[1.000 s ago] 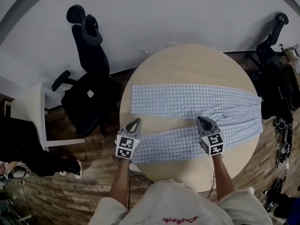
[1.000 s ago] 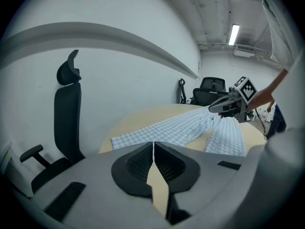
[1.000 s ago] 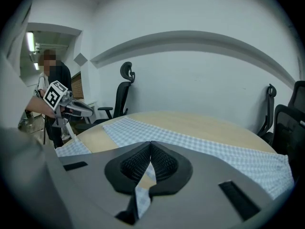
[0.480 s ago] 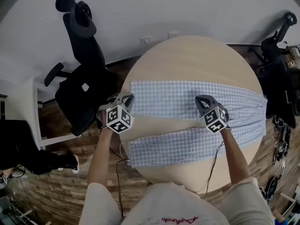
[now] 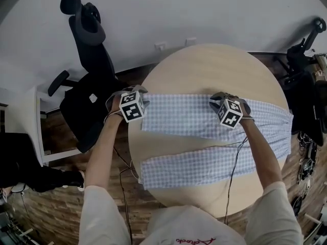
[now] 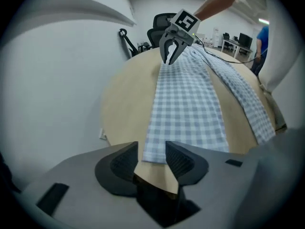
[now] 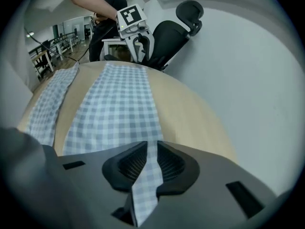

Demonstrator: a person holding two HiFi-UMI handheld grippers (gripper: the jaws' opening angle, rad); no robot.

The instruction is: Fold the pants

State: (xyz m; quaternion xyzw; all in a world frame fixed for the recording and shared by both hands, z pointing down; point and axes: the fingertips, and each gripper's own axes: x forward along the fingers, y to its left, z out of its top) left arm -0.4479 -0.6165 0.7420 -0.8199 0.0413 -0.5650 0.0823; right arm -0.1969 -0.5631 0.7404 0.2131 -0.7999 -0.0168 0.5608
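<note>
Blue-and-white checked pants (image 5: 194,119) lie flat on the round wooden table (image 5: 204,68), with one leg far from me and one near. At the far leg's left end, my left gripper (image 5: 134,102) points steeply down. Its jaws are opening: the hem of the pants (image 6: 186,104) ends at the left gripper's tips (image 6: 151,151), and bare wood shows between them. My right gripper (image 5: 225,104) is at the same leg's far edge, further right. The right gripper (image 7: 147,149) is shut on a strip of the pants (image 7: 114,109).
A black office chair (image 5: 89,80) stands off the table's far left, close to my left hand. More dark chairs and gear (image 5: 306,80) crowd the right side. A white wall runs behind the table. A cable (image 5: 232,167) from the right gripper trails over the near leg.
Both grippers have moved away from me, from the near leg's edge to the far leg's far edge. The strip of bare wood between the legs has widened. The left jaws have opened.
</note>
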